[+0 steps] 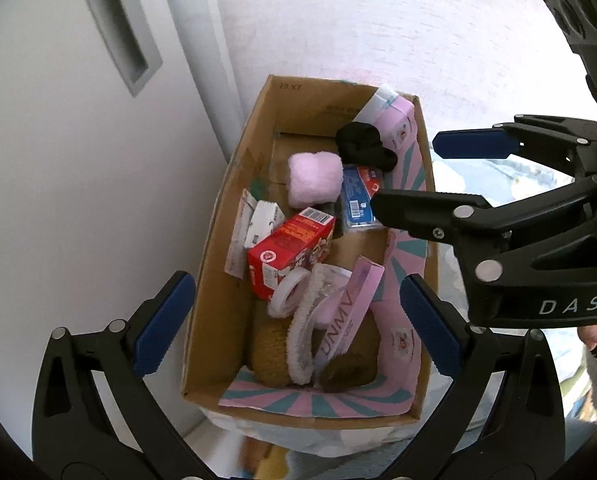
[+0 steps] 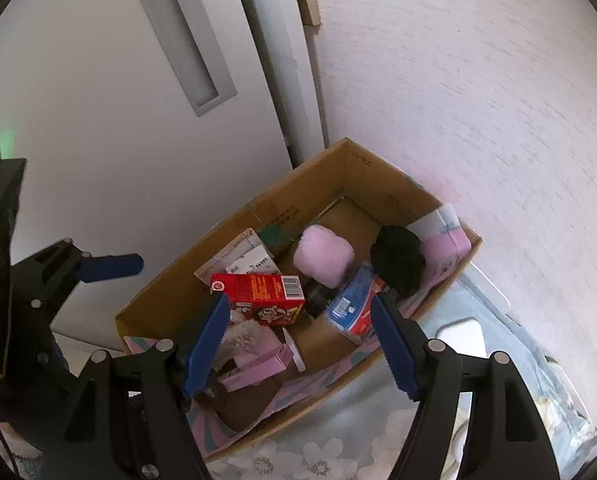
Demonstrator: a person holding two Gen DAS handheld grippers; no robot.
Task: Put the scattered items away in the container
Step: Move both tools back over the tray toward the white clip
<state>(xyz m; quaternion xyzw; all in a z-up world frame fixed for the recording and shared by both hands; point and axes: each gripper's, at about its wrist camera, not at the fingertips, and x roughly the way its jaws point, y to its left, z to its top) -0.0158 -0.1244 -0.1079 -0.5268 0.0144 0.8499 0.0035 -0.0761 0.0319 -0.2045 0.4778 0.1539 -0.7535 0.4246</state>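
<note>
Hovering over the cardboard box [image 1: 214, 280], the left gripper [image 1: 298, 320] had its fingers [image 1: 164, 324] spread wide apart with nothing between them. Right gripper [image 2: 302, 340] also stood with fingers [image 2: 206, 340] apart, gripping nothing, above the box's near side. Between the left fingers lay a red carton [image 1: 286, 256], a tape roll [image 1: 288, 294], a white brush [image 1: 304, 344] and a pink box [image 1: 348, 312]. Beyond the fingertips sat a pink fluffy ball [image 1: 314, 178], black cloth [image 1: 364, 146] and a blue packet [image 1: 358, 200]. Box stood against a white door [image 1: 78, 200].
</note>
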